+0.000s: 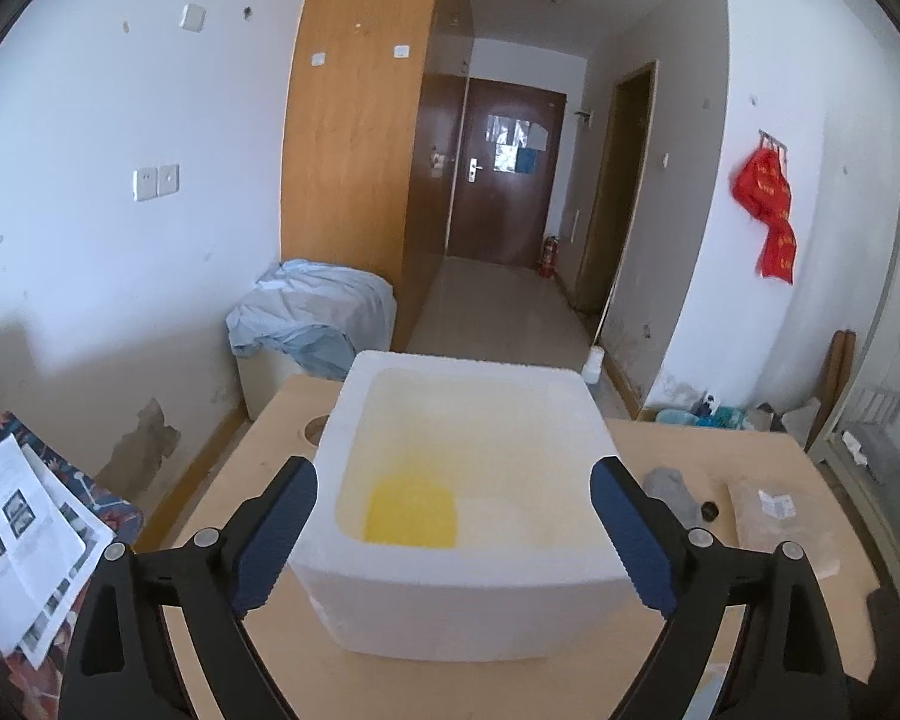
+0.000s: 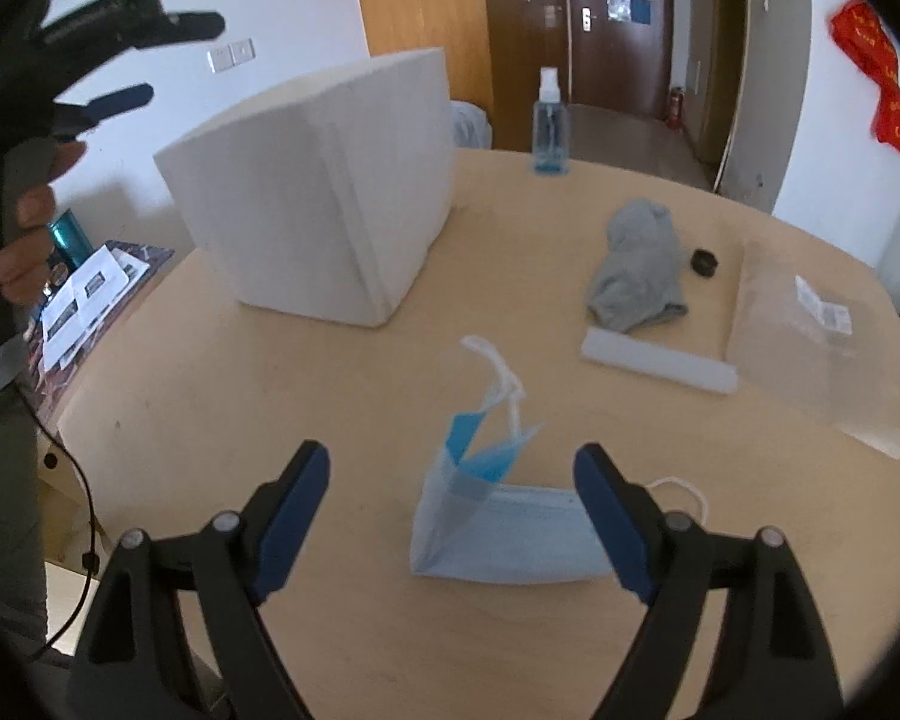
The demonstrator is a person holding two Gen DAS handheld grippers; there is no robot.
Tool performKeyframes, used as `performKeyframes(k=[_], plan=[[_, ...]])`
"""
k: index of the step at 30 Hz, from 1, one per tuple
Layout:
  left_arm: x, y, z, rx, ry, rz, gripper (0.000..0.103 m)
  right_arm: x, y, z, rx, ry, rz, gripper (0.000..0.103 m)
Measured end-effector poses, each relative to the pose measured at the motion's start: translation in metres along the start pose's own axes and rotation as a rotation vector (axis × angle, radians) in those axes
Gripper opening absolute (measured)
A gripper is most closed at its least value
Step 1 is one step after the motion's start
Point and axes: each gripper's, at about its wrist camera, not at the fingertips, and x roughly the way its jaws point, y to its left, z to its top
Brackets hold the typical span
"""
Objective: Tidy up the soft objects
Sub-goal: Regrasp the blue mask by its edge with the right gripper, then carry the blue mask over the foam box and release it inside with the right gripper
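Above the square white foam box (image 1: 468,516) on the pale wooden tabletop (image 2: 210,396), the left claw (image 1: 453,531) hangs wide open and empty; a soft yellow piece (image 1: 411,510) lies inside the box. The right claw (image 2: 450,516) gapes open around a folded light-blue face mask (image 2: 498,534), pads clear of it. A crumpled grey cloth (image 2: 636,270) lies farther off.

- A dormitory-style room — a tall wooden wardrobe (image 1: 354,138) at upper centre.
- Dark entrance door (image 1: 504,174) down a corridor, fire extinguisher (image 1: 547,255) beside it.
- Metal bunk-bed frame (image 1: 894,324) at right edge.
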Motion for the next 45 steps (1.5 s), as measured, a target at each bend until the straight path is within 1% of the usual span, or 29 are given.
performKeyframes(k=[2, 3, 4, 5, 6, 7, 8, 9, 10, 11, 13, 17, 22, 24, 27, 28, 33, 35, 37, 39, 43, 45], plan=[[-0.001, 0.0, -0.003, 0.004, 0.0, 0.006, 0.093, 0.006, 0.001, -0.003, 0.006, 0.018, -0.016, 0.086], [-0.002, 0.0, -0.004, 0.006, 0.0, 0.006, 0.093, 0.008, 0.001, -0.003, 0.009, 0.022, -0.016, 0.082], [-0.002, 0.001, -0.004, 0.008, -0.002, 0.009, 0.093, 0.009, 0.001, -0.004, 0.012, 0.025, -0.011, 0.07], [-0.002, 0.002, -0.005, 0.01, -0.001, 0.009, 0.093, 0.011, 0.0, -0.004, 0.015, 0.04, -0.01, 0.062], [-0.003, 0.004, -0.005, 0.005, 0.001, 0.009, 0.093, 0.013, -0.001, -0.004, 0.02, 0.051, 0.0, 0.042], [-0.003, 0.004, -0.005, 0.002, 0.0, 0.005, 0.093, 0.015, -0.002, -0.005, 0.027, 0.065, 0.016, 0.027], [-0.003, 0.003, -0.006, 0.003, 0.001, 0.002, 0.093, 0.018, -0.002, -0.006, 0.027, 0.087, 0.023, 0.022], [-0.005, 0.003, -0.008, 0.003, -0.002, 0.002, 0.093, 0.019, -0.002, -0.007, 0.025, 0.091, 0.024, 0.014], [-0.006, 0.003, -0.009, 0.004, -0.011, 0.007, 0.093, 0.019, -0.001, -0.008, 0.021, 0.092, 0.018, 0.011], [-0.004, 0.003, -0.007, 0.007, -0.011, 0.007, 0.093, 0.019, -0.001, -0.009, 0.018, 0.094, 0.013, 0.01], [-0.003, 0.003, -0.007, 0.008, -0.007, 0.0, 0.093, 0.016, -0.003, -0.008, 0.037, 0.084, 0.029, 0.006], [-0.005, 0.002, -0.007, 0.005, -0.007, -0.01, 0.093, 0.007, -0.002, -0.004, 0.026, 0.061, 0.035, 0.005], [-0.004, 0.003, -0.007, -0.001, -0.003, -0.019, 0.093, -0.02, 0.001, 0.014, 0.0, -0.022, 0.025, 0.005], [-0.005, 0.003, -0.008, 0.001, -0.002, -0.02, 0.093, -0.034, 0.003, 0.027, -0.01, -0.066, 0.035, 0.005], [-0.004, 0.001, -0.008, 0.0, -0.003, -0.021, 0.093, -0.055, 0.009, 0.051, -0.037, -0.141, 0.027, 0.005], [-0.005, 0.002, -0.008, 0.0, -0.007, -0.018, 0.093, -0.063, 0.012, 0.061, -0.042, -0.171, 0.038, 0.005], [-0.007, 0.005, -0.011, -0.011, -0.015, -0.006, 0.093, -0.082, 0.025, 0.1, -0.068, -0.251, 0.067, 0.005], [-0.009, 0.009, -0.013, -0.022, -0.013, -0.003, 0.093, -0.086, 0.032, 0.119, -0.08, -0.287, 0.061, 0.005], [-0.011, 0.014, -0.014, -0.034, -0.016, 0.0, 0.093, -0.087, 0.039, 0.138, -0.088, -0.312, 0.062, 0.005], [-0.014, 0.018, -0.018, -0.042, -0.016, 0.002, 0.094, -0.082, 0.042, 0.154, -0.088, -0.319, 0.089, 0.005], [-0.013, 0.02, -0.024, -0.041, -0.008, 0.011, 0.094, -0.06, 0.055, 0.181, -0.099, -0.29, 0.143, 0.005], [-0.01, 0.021, -0.025, -0.044, -0.001, 0.012, 0.094, -0.05, 0.062, 0.189, -0.104, -0.284, 0.151, 0.005]])
